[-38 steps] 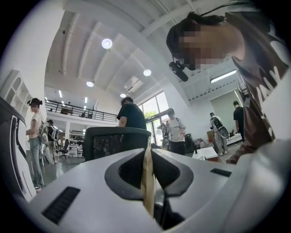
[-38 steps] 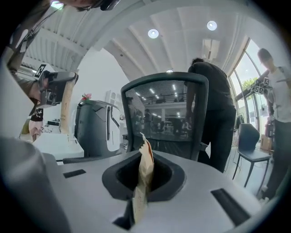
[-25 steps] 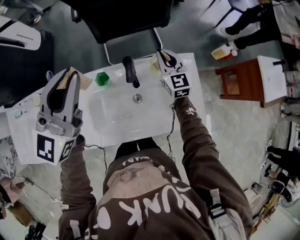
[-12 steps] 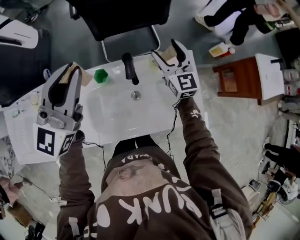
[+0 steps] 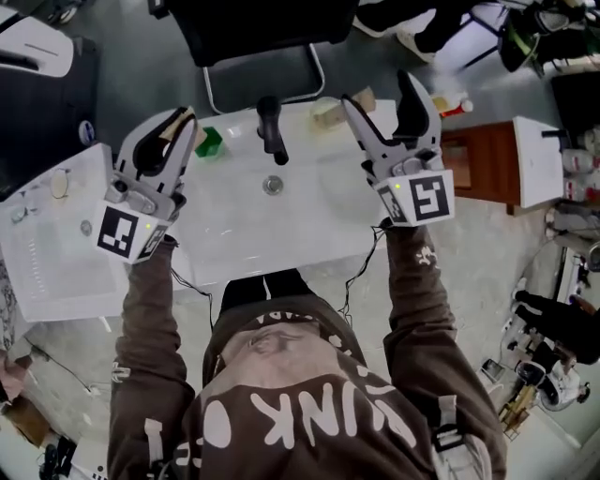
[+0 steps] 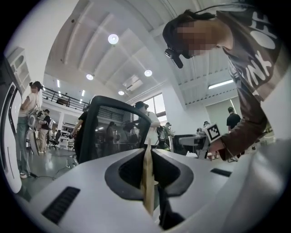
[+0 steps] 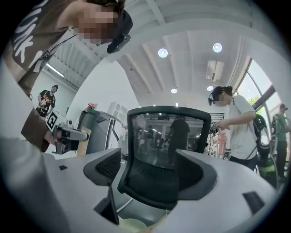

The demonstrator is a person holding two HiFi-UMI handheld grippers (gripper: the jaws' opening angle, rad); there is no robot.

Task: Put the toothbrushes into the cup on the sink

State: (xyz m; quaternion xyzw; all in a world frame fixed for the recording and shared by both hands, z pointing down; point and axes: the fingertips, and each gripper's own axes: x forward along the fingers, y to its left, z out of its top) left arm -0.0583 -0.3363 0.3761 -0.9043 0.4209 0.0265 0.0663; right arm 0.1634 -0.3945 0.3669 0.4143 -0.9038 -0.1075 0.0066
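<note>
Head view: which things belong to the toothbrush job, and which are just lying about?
Job: flat tan toothbrush clamped in left claw; pale round cup; white ceramic sink; right claw, opening, empty.
Lying about: small green block; black faucet; black office chair.

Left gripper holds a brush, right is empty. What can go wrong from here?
The left gripper pinches the thin tan toothbrush edge-on; it may twist or slip.
The cup sits beyond the black faucet; the crossing could snag.
The right gripper, jaws opening and empty, hangs close to the cup and could knock it.
</note>
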